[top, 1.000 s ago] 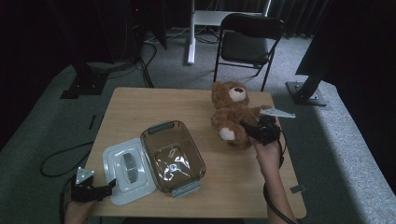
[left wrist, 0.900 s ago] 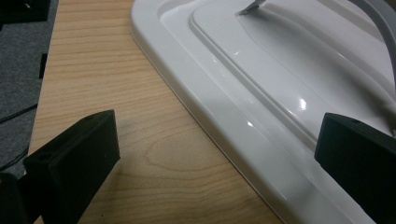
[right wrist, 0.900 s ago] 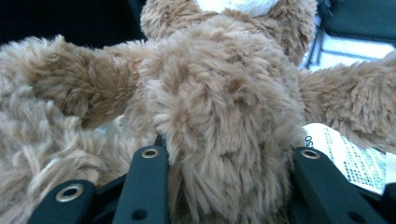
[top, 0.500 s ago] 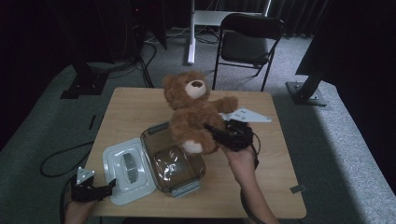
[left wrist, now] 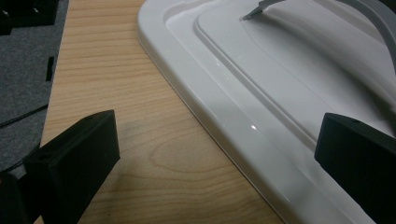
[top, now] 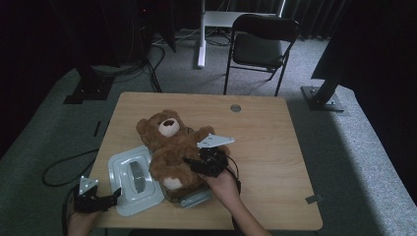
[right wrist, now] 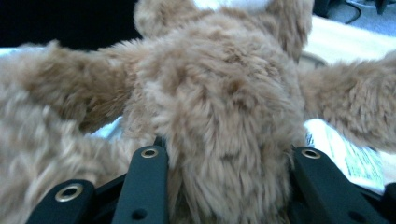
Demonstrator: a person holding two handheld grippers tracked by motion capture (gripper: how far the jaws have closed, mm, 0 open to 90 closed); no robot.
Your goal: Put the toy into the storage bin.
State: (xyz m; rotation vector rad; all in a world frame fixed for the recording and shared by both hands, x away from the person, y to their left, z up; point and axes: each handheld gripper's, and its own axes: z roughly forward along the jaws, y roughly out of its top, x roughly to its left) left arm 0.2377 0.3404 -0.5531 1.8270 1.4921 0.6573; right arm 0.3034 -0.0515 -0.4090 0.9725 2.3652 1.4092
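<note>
At the counter's (top: 275, 147) near left corner the left gripper (top: 96, 200) rests with its jaws open and nothing between them, just beside the white lid (top: 129, 178), whose rim runs past the far jaw in the left gripper view. The bear (top: 169, 150) lies over the clear box (top: 189, 196), hiding most of it. The right gripper (top: 196, 164) has its jaws clamped on the bear's body, fur bulging between them in the right gripper view. A printed label (right wrist: 348, 154) shows behind the bear's arm there, too blurred to read.
</note>
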